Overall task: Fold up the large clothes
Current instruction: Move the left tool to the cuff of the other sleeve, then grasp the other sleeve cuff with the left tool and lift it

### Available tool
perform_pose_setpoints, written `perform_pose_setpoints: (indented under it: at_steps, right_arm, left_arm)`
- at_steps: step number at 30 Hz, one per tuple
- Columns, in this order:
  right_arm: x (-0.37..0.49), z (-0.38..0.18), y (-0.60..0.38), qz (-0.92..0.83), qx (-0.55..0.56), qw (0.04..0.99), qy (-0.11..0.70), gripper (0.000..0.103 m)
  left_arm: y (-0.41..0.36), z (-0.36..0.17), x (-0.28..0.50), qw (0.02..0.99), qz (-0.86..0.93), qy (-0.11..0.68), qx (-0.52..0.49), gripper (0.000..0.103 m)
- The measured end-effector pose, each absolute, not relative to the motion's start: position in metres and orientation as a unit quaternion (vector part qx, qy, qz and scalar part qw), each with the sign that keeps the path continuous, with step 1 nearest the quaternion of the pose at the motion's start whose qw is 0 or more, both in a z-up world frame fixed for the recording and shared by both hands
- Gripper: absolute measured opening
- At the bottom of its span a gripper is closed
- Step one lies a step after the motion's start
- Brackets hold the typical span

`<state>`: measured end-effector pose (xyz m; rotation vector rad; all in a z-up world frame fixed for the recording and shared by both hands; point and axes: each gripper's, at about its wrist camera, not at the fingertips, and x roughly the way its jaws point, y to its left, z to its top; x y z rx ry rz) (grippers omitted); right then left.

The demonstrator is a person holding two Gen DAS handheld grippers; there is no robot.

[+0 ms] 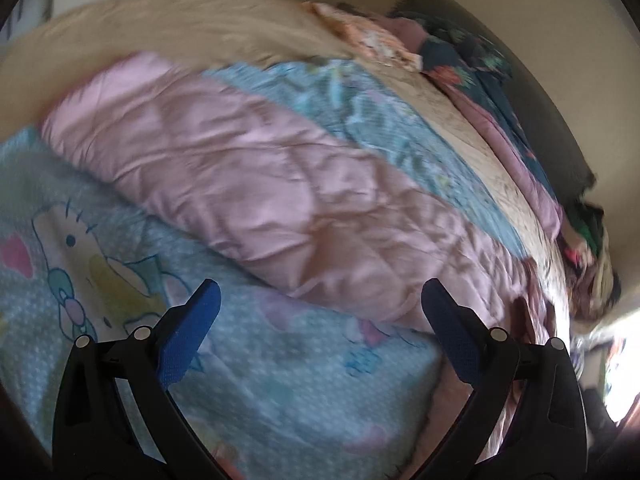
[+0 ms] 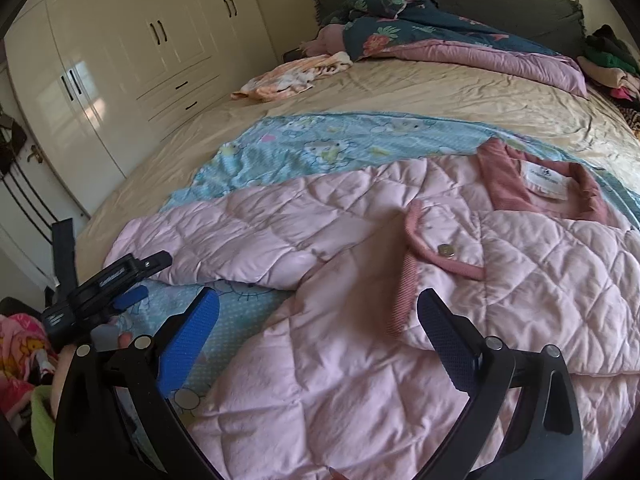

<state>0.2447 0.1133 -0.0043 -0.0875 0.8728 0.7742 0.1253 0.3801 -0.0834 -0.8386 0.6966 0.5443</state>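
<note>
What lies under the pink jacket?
The pink jacket lies on a blue cartoon-print sheet, itself on the beige bedsheet. Anything beneath the jacket's middle is covered.

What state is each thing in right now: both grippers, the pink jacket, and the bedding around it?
left gripper: open, holding nothing
right gripper: open, holding nothing, over the jacket
pink quilted jacket: spread flat, front open, one sleeve stretched out sideways
blue cartoon sheet: spread flat under the jacket
dark floral quilt: bunched up by the headboard
wardrobe doors: shut
</note>
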Motion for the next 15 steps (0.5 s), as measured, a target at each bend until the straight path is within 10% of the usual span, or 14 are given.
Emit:
perform_pose_setpoints:
  at_steps: [13, 15]
  right_arm:
    - [0.258, -0.013, 0.098, 0.344, -0.023, 0.838, 0.424, 0.099]
    - [0.259, -0.011, 0.095, 0.341, -0.02, 0.839, 0.424, 0.099]
  left_arm:
    - [0.45, -0.107, 0.122, 0.784, 0.31, 0.275, -0.462, 0.092]
    - [0.457, -0.103, 0.124, 0.784, 0.331, 0.276, -0.446, 0.063]
